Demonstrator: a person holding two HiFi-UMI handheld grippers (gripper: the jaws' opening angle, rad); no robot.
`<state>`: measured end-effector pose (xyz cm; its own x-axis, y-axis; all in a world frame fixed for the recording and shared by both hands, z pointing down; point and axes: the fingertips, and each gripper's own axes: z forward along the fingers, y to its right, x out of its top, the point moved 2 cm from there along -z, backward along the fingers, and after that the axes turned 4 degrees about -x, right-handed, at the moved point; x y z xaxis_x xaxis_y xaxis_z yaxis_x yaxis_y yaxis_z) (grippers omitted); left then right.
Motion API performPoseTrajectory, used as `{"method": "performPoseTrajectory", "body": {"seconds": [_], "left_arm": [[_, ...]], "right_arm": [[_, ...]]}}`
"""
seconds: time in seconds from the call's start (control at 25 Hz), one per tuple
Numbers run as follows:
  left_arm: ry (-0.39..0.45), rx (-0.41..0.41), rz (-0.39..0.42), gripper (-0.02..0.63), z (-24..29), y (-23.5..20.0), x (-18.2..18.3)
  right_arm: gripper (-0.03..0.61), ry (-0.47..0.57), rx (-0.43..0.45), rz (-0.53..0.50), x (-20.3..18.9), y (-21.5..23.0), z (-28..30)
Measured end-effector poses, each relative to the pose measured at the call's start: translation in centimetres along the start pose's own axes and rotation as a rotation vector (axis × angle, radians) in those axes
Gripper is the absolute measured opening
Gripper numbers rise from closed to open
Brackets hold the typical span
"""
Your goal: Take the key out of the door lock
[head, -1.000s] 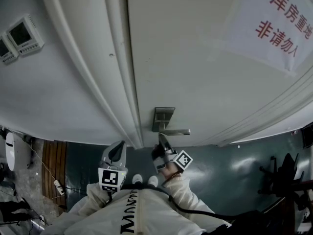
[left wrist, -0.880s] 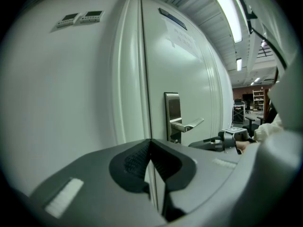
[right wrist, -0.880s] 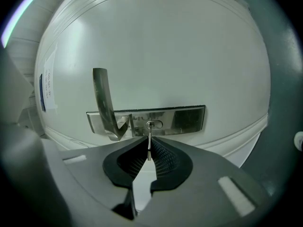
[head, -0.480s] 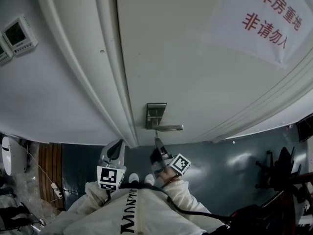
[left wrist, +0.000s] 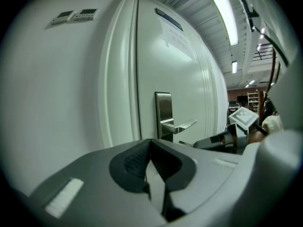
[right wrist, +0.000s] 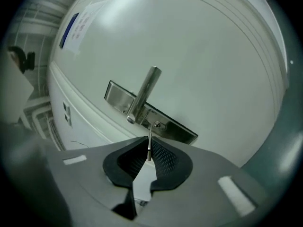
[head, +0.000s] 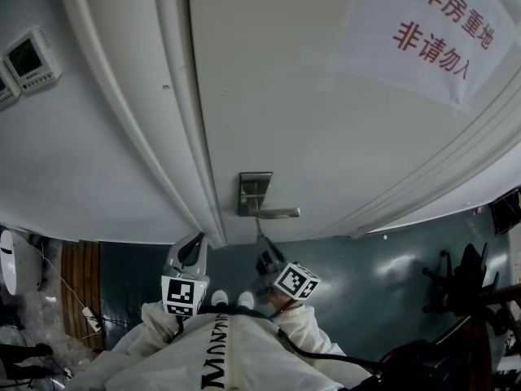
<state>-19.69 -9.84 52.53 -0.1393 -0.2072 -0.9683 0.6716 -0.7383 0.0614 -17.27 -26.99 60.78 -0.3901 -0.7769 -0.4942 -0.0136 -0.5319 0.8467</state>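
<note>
In the head view, the right claw (head: 262, 249) sits clear below the lock plate (head: 254, 192) on the door (head: 326, 112). A second ago its tip was almost against that plate, under the lever handle (head: 278, 213). It has drawn back and rolled over. The left claw (head: 194, 249) hangs beside the door frame (head: 175, 137), apart from the lock.

In the left gripper view, that claw's pads meet at the tip with nothing between them. The plate and lever stand ahead, and the right claw is off to the right, short of the door.

In the right gripper view, the jaws are nearly together and pinch the key (right wrist: 149, 145). It shows as a thin blade, edge-on, pointing at the keyhole (right wrist: 156, 125). The blade appears to end just short of the hole, which looks empty. I judge the key is out of the lock, so only carrying it away remains.
</note>
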Motion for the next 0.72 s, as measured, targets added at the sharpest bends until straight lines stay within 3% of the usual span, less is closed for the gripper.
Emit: {"method": "performPoseTrajectory", "body": {"seconds": [0.4, 0.72], "left_arm": [[0.005, -0.007, -0.005, 0.0, 0.5, 0.3, -0.1], [0.007, -0.019, -0.002, 0.0, 0.9, 0.9, 0.0]], "right_arm": [[0.023, 0.0, -0.12, -0.546, 1.4, -4.0, -1.8], [0.023, 0.021, -0.172, -0.824, 1.7, -5.9, -3.0]]}}
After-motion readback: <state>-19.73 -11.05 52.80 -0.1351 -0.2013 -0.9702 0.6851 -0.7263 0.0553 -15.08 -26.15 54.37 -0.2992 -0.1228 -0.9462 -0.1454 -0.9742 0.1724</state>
